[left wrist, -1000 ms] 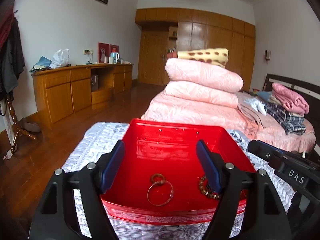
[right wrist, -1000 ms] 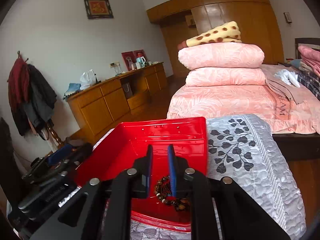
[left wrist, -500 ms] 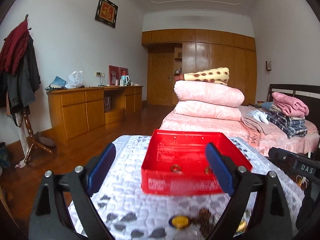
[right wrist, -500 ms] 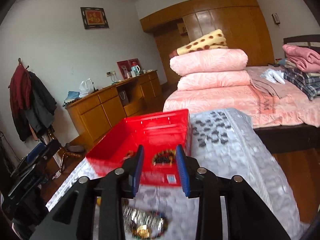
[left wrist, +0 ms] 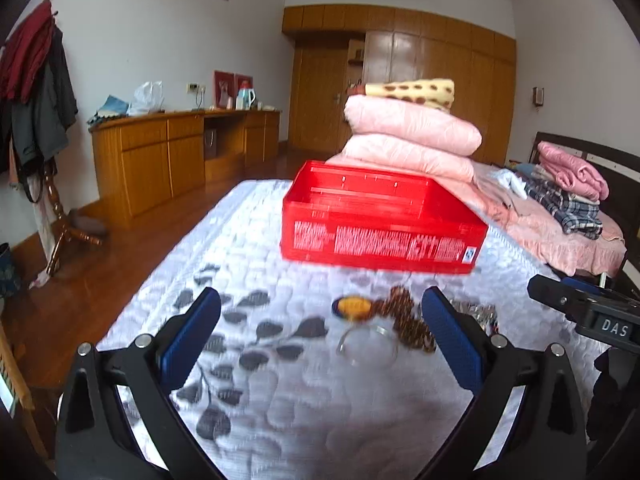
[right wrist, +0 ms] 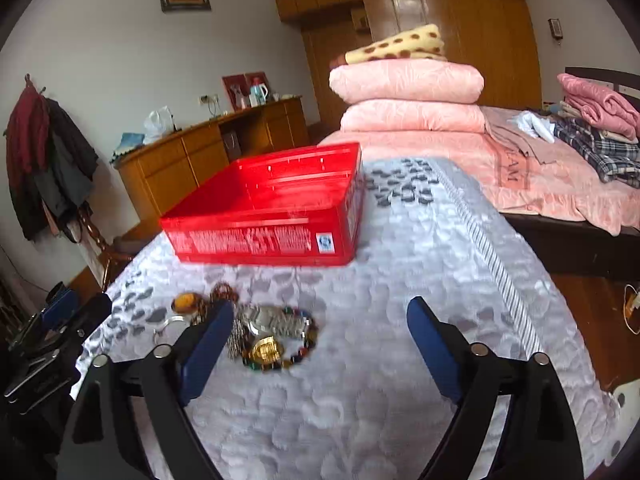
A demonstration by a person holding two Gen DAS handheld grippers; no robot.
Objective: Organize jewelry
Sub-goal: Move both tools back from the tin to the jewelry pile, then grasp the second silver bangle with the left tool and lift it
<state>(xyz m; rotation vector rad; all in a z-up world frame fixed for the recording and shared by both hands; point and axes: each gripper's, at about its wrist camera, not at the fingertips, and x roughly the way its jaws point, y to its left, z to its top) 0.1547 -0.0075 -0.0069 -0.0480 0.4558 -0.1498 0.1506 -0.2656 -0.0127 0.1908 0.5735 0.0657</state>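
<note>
A red plastic box (left wrist: 380, 220) stands on the quilted white cloth (left wrist: 260, 280), also in the right wrist view (right wrist: 272, 208). In front of it lies loose jewelry: an amber pendant (left wrist: 352, 305), a brown bead string (left wrist: 408, 320) and a clear bangle (left wrist: 366, 344). The right wrist view shows a gold watch (right wrist: 267, 350), a multicoloured bead bracelet (right wrist: 304, 344), a silver chain (right wrist: 236, 336) and the pendant (right wrist: 186, 303). My left gripper (left wrist: 320, 332) is open and empty, just short of the bangle. My right gripper (right wrist: 320, 336) is open and empty, to the right of the watch.
A bed with stacked pink quilts (right wrist: 408, 96) and folded clothes (right wrist: 600, 120) lies behind and to the right. A wooden sideboard (left wrist: 180, 152) runs along the left wall, with a coat stand (left wrist: 36, 100) beside it. The cloth's right edge (right wrist: 500, 260) drops to the wooden floor.
Both grippers pulled back from the red box and dropped toward the loose jewelry in front of it. The right gripper opened wide, leaving the bead bracelet in the box.
</note>
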